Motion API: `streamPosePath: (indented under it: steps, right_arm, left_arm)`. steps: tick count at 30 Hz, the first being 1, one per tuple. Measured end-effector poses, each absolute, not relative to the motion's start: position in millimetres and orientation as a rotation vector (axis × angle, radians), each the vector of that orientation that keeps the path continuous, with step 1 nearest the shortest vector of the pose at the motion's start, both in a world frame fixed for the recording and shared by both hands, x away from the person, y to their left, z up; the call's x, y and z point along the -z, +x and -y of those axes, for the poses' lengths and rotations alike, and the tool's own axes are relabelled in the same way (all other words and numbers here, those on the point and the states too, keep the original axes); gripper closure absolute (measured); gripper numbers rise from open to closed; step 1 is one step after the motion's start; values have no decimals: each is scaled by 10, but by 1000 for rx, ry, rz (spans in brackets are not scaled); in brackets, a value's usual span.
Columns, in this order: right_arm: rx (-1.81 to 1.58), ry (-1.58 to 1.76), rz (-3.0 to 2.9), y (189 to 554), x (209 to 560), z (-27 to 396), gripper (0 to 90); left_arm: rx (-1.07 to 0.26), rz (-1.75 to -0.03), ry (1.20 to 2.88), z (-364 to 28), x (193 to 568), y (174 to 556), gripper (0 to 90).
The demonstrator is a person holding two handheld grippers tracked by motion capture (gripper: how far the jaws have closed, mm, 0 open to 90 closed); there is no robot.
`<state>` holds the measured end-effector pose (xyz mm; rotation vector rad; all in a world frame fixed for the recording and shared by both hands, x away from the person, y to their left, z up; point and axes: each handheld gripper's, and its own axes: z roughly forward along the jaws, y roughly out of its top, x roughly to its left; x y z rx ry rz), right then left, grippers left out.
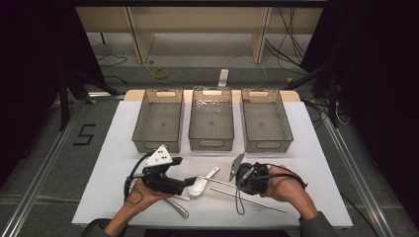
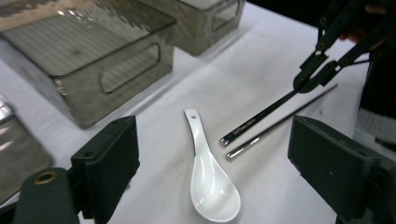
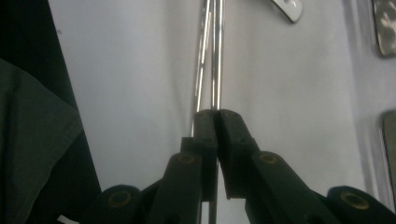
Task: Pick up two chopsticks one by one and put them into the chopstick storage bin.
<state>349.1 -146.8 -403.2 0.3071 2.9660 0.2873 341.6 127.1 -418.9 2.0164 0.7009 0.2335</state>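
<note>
Fingers: right gripper (image 3: 216,116) clamps one chopstick (image 3: 216,56); left gripper (image 2: 212,154) gapes wide, empty.
Pose: left gripper hovers low over the spoon (image 2: 210,182).
Chopstick: lifted at one end.
Around: second chopstick (image 2: 280,123) alongside; three bins (image 1: 211,123) behind.

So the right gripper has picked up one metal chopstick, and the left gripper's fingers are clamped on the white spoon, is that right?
Not quite. The left gripper is open: in the left gripper view its fingers stand wide apart on either side of the white spoon, not touching it. The right gripper is indeed shut on one metal chopstick.
</note>
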Motion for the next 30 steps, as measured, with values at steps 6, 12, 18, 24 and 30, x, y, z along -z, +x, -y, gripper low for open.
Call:
streamPosePath:
  steps: [6,12,18,24,30]
  right_arm:
    - [-282,230,-2972,3458,4009,1318,867]
    - [-264,197,-2976,3422,3992,1245,866]
    - [-264,152,-2980,3380,3965,1202,866]
    - [-258,112,-2979,3330,3945,1175,866]
    - [-251,87,-2972,3318,3954,1158,866]
  left_arm:
    - [-200,-618,2130,-1097,4258,3453,170]
    - [-175,-524,2237,-953,4293,3418,213]
    - [-197,-437,2322,-848,4328,3356,298]
    - [-219,-374,2365,-831,4327,3316,414]
    - [-223,-323,2381,-833,4325,3293,526]
